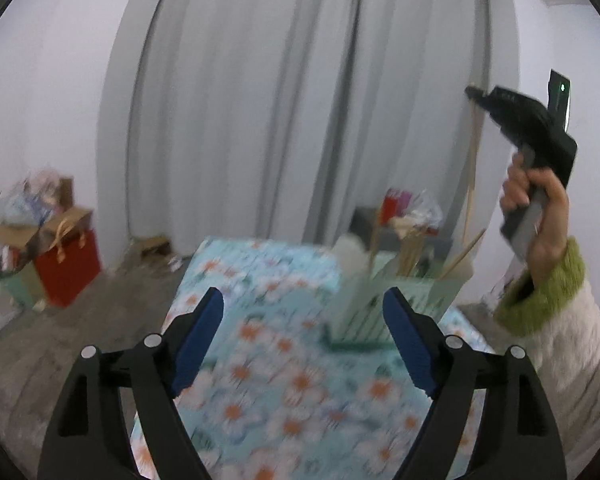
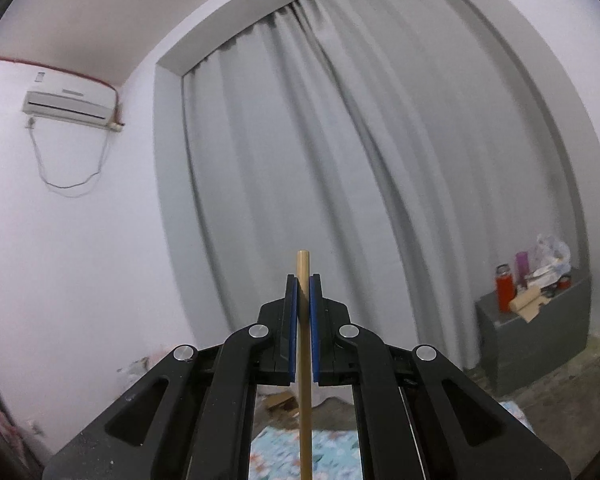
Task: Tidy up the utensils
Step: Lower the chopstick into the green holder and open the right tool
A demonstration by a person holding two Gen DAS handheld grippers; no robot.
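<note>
1. the left gripper [image 1: 303,340] stood with its fingers spread wide, blue pads [image 1: 198,344] facing each other across an empty gap; nothing was between them.
2. under and beyond those spread fingers lay the floral tablecloth [image 1: 260,380], pale blue with white and orange blossoms, blurred in the left wrist view.
3. ahead of the left gripper's right-side finger, just past its tip, stood the pale green utensil holder [image 1: 404,300], with several wooden chopsticks [image 1: 410,256] leaning inside it; their exact number could not be told through the blur.
4. well above and to the right of the left fingers, a hand [image 1: 540,208] in a white sleeve with a green cuff [image 1: 540,292] held the right gripper [image 1: 476,94] raised, a thin wooden stick hanging down from its tip.
5. in the right wrist view the right gripper's [image 2: 304,280] fingers were pressed together on a single wooden chopstick [image 2: 305,380], blue pads [image 2: 293,328] flat against it on both sides.
6. that chopstick ran straight along the line between the fingers, its end poking a little past the fingertips and its length passing back under the gripper body.
7. beyond the fingertips hung the grey curtain [image 2: 340,160]; below the fingers a strip of the floral tablecloth [image 2: 332,456] showed.
</note>
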